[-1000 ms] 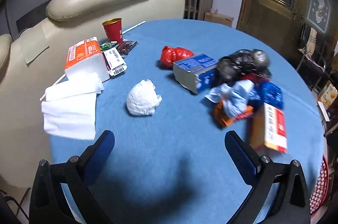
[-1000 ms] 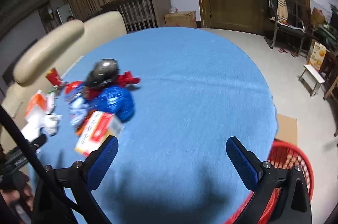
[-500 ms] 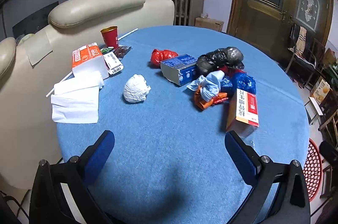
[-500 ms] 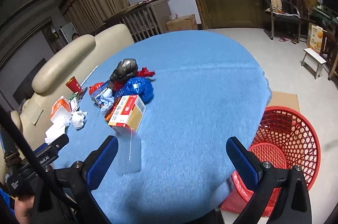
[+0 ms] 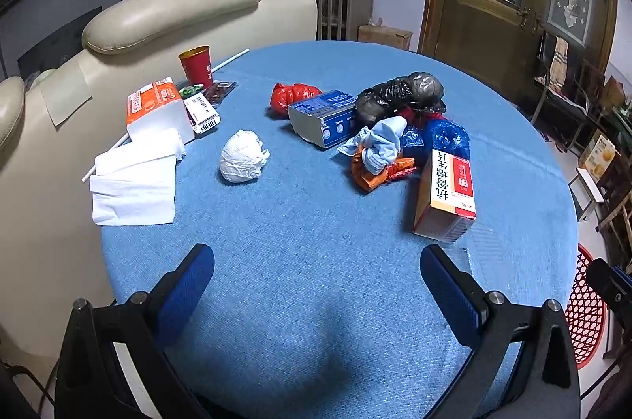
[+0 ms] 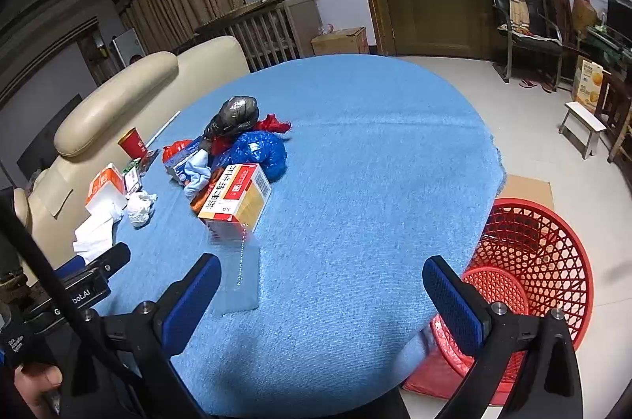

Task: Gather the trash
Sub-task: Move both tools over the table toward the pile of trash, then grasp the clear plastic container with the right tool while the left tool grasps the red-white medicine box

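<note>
Trash lies on a round blue table [image 5: 316, 300]: a crumpled white paper ball [image 5: 243, 161], a black bag [image 5: 399, 95], a blue box [image 5: 322, 117], a red bag [image 5: 290, 94], a blue bag [image 5: 446, 138] and an orange-and-white carton [image 5: 446, 196]. The carton also shows in the right wrist view [image 6: 237, 196], with a clear plastic sheet [image 6: 239, 273] in front of it. A red mesh basket [image 6: 529, 261] stands on the floor right of the table. My left gripper [image 5: 316, 292] and right gripper [image 6: 322, 304] are open, empty and held above the table's near edge.
A tissue pack [image 5: 158, 107], loose white tissues [image 5: 134, 186], a red paper cup [image 5: 196, 65] and small packets sit at the table's left. A cream sofa [image 5: 166, 12] stands behind. A small stool [image 6: 584, 126] and chairs stand by the wooden door.
Both grippers have pulled back and up from the trash pile, so more of the table and the red basket now show. Both stay open.
</note>
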A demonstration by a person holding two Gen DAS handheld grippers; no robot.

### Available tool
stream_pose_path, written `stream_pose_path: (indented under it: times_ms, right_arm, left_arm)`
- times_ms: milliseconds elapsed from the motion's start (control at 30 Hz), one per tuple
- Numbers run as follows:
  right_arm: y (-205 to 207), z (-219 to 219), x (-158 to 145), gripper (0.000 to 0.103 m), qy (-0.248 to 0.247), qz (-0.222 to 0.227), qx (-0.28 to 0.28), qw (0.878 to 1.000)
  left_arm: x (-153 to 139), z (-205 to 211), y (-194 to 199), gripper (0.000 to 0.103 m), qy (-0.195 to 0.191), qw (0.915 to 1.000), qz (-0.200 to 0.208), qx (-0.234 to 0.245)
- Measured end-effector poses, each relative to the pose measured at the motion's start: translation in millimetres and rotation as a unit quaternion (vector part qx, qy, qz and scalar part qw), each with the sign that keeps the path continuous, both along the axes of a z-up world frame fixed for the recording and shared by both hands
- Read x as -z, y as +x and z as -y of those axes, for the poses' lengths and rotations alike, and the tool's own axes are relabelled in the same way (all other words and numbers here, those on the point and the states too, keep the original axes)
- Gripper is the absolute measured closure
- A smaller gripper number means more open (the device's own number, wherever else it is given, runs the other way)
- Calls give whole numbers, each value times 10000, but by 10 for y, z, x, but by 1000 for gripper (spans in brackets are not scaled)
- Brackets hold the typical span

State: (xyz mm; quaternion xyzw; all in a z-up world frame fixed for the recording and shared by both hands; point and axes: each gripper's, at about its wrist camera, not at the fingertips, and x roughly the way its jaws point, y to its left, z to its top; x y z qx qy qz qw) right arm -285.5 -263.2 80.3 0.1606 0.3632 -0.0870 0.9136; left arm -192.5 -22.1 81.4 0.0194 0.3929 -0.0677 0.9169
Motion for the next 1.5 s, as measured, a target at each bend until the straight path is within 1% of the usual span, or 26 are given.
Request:
stream_pose_path:
  times_ms: [1067,1500]
  right_arm:
    - [-16,-31,0,0,-31,36,-22,10000]
    - [-26,-46,59,0,-51,-50,-51,10000]
  left_arm:
    - [-3,0,-15,0,21,10000,-14,-4]
    - [10,-10,-17,0,-5,10000,-35,4]
